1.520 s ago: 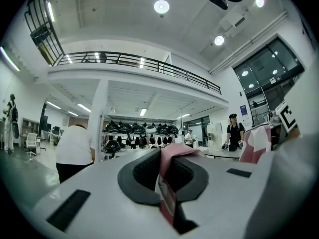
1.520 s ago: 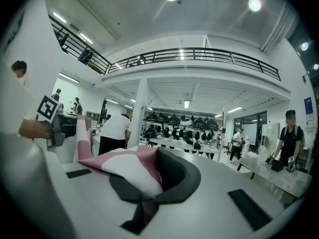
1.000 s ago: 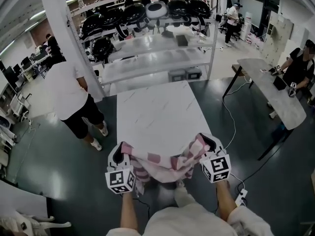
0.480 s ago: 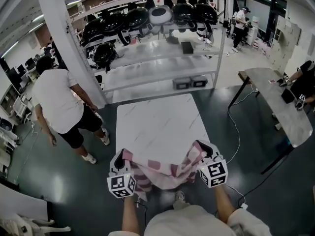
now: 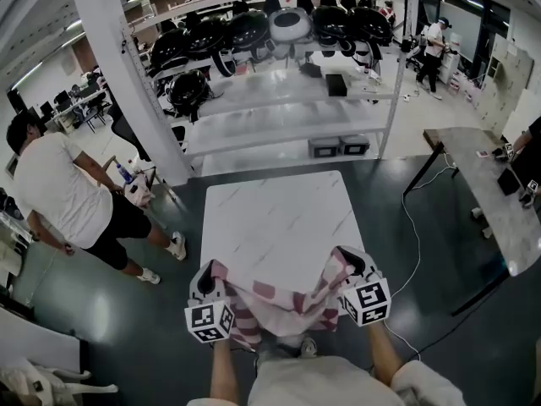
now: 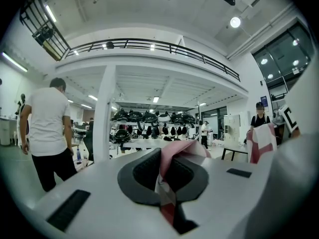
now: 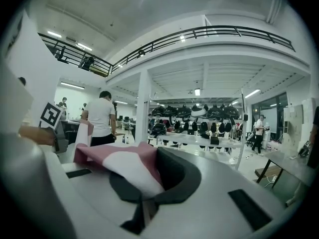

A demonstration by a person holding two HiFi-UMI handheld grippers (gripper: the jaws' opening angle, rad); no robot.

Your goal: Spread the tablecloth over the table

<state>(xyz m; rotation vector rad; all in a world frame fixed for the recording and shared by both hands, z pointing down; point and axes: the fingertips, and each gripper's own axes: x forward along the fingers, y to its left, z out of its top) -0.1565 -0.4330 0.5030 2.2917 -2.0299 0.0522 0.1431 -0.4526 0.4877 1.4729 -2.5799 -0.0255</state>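
At the near edge of the table (image 5: 279, 218), left gripper (image 5: 206, 276) and right gripper (image 5: 352, 266) each pinch a corner of the pink-checked tablecloth (image 5: 275, 301), which sags bunched between them, seemingly just overlapping the tabletop. Spreading has barely begun; next the cloth needs sweeping forward across the top.

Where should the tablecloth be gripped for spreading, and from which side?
By the two ends of one edge, from the near end of the table. The left gripper and right gripper are shut there, and the tablecloth sags between them, held roughly table-width apart.
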